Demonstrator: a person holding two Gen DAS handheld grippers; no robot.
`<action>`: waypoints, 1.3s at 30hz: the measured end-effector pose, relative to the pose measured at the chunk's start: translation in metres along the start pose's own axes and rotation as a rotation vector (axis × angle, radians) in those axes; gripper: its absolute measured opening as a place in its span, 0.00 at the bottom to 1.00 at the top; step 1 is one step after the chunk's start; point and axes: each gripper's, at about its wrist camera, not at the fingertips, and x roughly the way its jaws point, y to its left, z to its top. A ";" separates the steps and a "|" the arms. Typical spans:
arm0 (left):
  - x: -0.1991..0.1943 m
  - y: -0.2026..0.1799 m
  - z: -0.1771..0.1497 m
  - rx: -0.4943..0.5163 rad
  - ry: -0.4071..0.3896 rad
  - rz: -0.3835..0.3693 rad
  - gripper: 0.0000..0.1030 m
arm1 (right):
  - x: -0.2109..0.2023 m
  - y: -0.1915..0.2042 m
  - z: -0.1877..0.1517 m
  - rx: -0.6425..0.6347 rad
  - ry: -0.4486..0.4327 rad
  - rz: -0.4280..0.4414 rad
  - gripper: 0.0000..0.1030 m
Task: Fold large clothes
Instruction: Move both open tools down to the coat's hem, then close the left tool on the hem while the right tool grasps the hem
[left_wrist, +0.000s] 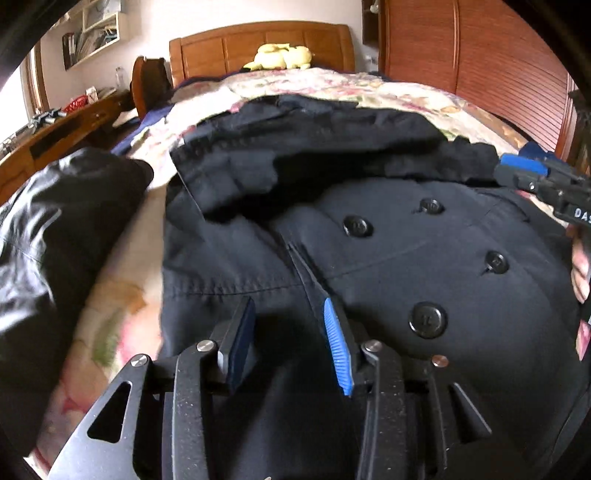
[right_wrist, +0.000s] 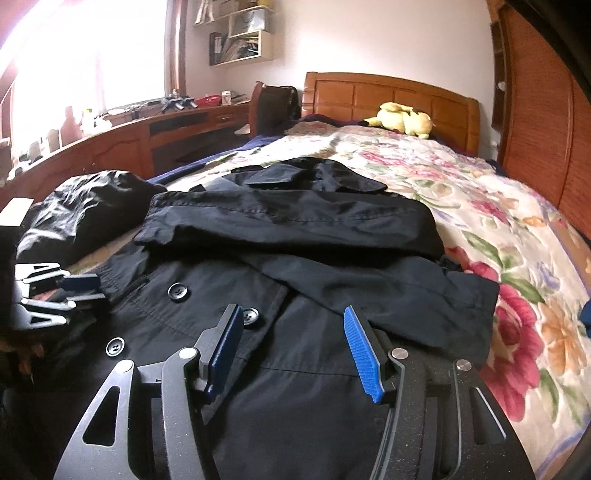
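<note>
A black double-breasted coat (left_wrist: 388, 266) (right_wrist: 295, 266) lies front up on the bed, its sleeves folded across the upper body and its large buttons showing. My left gripper (left_wrist: 288, 306) hovers just over the coat's front seam near the left side. Its blue pads are apart and nothing is between them. In the right wrist view the left gripper (right_wrist: 101, 290) sits at the coat's left edge. My right gripper (right_wrist: 291, 314) stands open above the coat's lower front, holding nothing. It also shows at the right edge of the left wrist view (left_wrist: 504, 170), with a hand (left_wrist: 580, 266) behind it.
The floral bedspread (right_wrist: 498, 206) (left_wrist: 110, 306) extends to the right and far side. A second shiny black garment (left_wrist: 55, 221) (right_wrist: 85, 206) is heaped left of the coat. A yellow plush toy (right_wrist: 402, 118) lies by the wooden headboard (right_wrist: 388, 92). A desk (right_wrist: 147, 133) runs along the left.
</note>
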 end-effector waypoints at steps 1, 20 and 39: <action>0.001 -0.001 0.000 -0.005 0.001 -0.008 0.39 | 0.001 0.000 0.000 -0.003 0.001 0.003 0.57; -0.021 0.006 -0.015 -0.037 -0.037 -0.029 0.41 | -0.035 -0.035 -0.015 0.067 0.006 -0.042 0.62; -0.036 0.040 -0.046 -0.121 -0.024 0.057 0.42 | -0.087 -0.057 -0.054 0.096 0.104 -0.187 0.66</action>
